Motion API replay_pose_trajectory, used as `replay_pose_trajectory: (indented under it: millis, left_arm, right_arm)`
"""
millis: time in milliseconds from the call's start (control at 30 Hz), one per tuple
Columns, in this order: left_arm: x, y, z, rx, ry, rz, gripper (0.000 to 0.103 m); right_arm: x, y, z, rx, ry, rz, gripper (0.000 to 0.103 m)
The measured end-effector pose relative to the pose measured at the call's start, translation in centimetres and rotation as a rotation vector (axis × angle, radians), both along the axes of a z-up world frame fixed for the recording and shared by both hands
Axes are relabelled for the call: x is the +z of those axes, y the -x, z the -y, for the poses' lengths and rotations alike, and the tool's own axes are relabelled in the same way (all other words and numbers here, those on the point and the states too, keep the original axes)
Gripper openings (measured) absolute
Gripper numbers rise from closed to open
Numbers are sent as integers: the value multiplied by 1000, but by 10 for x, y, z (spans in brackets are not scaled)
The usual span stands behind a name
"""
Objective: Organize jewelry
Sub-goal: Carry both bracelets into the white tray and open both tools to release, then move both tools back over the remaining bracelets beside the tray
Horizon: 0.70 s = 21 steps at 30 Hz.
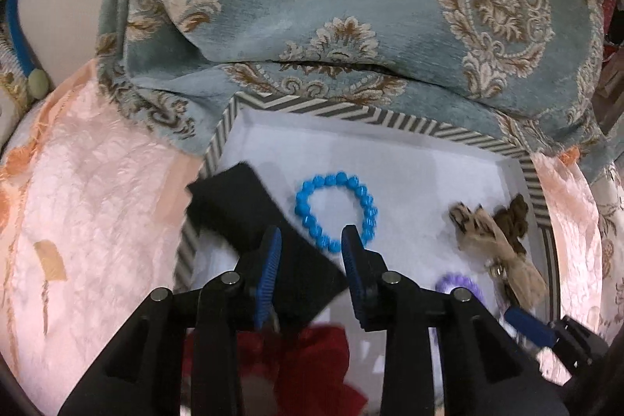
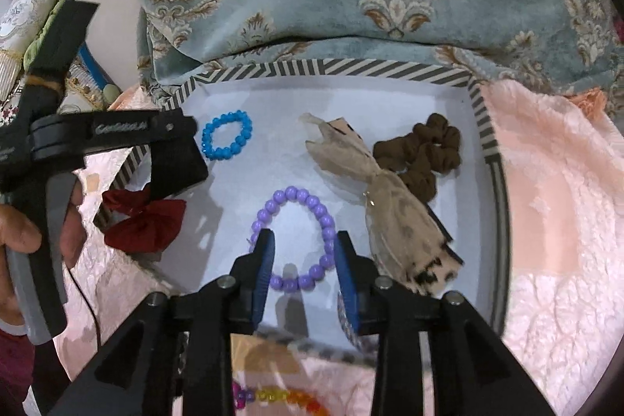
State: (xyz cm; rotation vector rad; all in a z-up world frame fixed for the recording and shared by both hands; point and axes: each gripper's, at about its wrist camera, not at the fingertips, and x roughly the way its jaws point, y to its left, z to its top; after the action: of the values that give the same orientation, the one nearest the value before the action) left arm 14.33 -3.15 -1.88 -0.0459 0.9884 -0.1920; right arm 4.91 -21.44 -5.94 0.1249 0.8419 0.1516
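A: Jewelry is already lying in the striped box (image 2: 479, 112): a blue bracelet (image 2: 227, 135) near the far left corner, a purple bracelet (image 2: 296, 240) in the middle towards the near side, a beige gauze bow (image 2: 386, 205) to the right of it, and a brown scrunchie (image 2: 421, 151) that touches the bow at the right wall.

B: And the two claws, how do they stand?

A: The right gripper (image 2: 300, 260) hangs over the purple bracelet with its jaws wide and nothing between them; the near part of the ring shows in the gap. The left gripper (image 1: 312, 248) is also wide and empty. It points at the blue bracelet (image 1: 335, 209), with a black flat piece (image 1: 249, 217) lying under its left finger.

B: Why are the pieces spread so?

A: Probably so that each one has its own free place on the white floor and the beads do not tangle. The red bow (image 2: 144, 221) lies across the left rim, half out, so it seems not yet placed properly.

B: Is anything waiting outside?

A: Yes, a multicoloured bead string (image 2: 273, 396) lies on the pink cloth (image 2: 553, 221) in front of the box. It is probably next, though this is only a judgement.
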Motion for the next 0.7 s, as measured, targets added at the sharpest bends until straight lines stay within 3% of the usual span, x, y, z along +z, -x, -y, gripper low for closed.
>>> replay_pose_trajectory:
  millis: [300,700]
  left_arm:
    - [23,63,-16,17,-47,58,16]
    - [43,145,-28,36,-89,160,16]
  right_arm:
    - [25,45,-9,-1,14,55,45]
    - [43,109,-21,-9,70,106,51]
